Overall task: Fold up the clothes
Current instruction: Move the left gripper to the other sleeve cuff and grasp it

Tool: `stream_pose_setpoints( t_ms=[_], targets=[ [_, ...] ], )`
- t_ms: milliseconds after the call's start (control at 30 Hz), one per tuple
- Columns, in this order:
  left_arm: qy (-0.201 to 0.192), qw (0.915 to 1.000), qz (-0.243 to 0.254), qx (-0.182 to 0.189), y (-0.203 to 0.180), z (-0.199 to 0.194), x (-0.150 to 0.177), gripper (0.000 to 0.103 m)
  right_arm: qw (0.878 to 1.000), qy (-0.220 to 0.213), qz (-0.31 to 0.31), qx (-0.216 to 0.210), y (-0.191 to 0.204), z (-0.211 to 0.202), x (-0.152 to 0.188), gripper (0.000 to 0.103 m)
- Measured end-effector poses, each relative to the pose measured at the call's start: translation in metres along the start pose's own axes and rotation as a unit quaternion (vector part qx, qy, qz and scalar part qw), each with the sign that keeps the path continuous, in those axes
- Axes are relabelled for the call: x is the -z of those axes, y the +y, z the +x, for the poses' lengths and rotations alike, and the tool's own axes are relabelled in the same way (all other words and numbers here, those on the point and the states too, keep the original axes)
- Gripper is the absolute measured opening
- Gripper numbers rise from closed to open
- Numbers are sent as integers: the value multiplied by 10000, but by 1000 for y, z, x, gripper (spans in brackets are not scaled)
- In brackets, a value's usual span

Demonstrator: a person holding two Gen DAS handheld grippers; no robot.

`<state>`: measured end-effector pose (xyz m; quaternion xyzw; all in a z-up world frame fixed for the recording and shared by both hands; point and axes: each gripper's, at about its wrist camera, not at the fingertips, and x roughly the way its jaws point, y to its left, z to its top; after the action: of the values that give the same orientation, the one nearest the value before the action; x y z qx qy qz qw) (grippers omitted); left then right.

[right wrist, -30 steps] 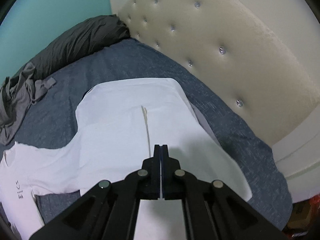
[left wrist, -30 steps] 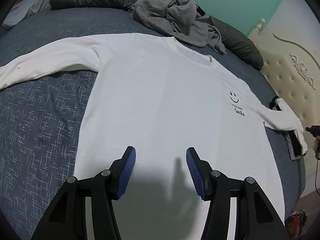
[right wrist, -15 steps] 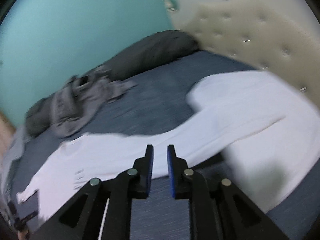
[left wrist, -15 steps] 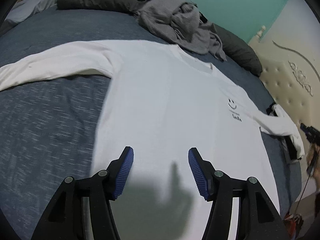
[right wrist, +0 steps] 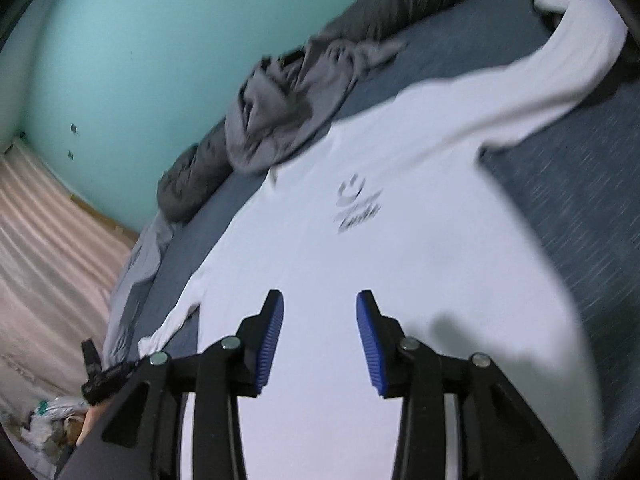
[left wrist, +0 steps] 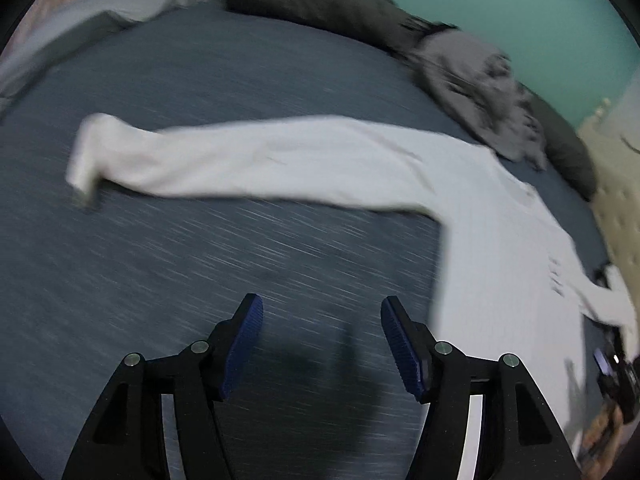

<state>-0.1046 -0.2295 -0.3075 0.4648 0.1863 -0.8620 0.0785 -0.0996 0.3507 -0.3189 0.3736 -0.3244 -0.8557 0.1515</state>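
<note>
Lying flat on the bed [left wrist: 240,80], the white long-sleeved shirt [right wrist: 360,248] points its collar far, sleeves spread left-right; we see our left tool [left wrist: 322,336] and right tool [right wrist: 320,332] gaping, empty.
</note>
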Motion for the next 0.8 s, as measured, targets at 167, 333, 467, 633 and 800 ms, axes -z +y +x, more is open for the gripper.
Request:
stream_pose_setpoints(
  t_ms=[167, 333, 467, 633, 800],
  targets=[
    [-147, 9980, -423, -454, 64, -5, -23, 66, 9999, -29, -101, -72, 17, 12, 12, 38],
    [-262, 9934, -618, -928, 110, -2, -38, 66, 9998, 102, -95, -111, 23, 27, 18, 38],
    [-237, 9918, -606, -1100, 126, 11, -47, 65, 9997, 50, -184, -168, 28, 29, 19, 38],
    [-118, 9920, -529, -1140, 132, 26, -56, 35, 9995, -92, -236, -175, 30, 31, 16, 38],
    [-27, 9917, -502, -1184, 140, 26, -65, 3, 9993, -2, -240, -274, 36, 41, 17, 38]
  ],
)
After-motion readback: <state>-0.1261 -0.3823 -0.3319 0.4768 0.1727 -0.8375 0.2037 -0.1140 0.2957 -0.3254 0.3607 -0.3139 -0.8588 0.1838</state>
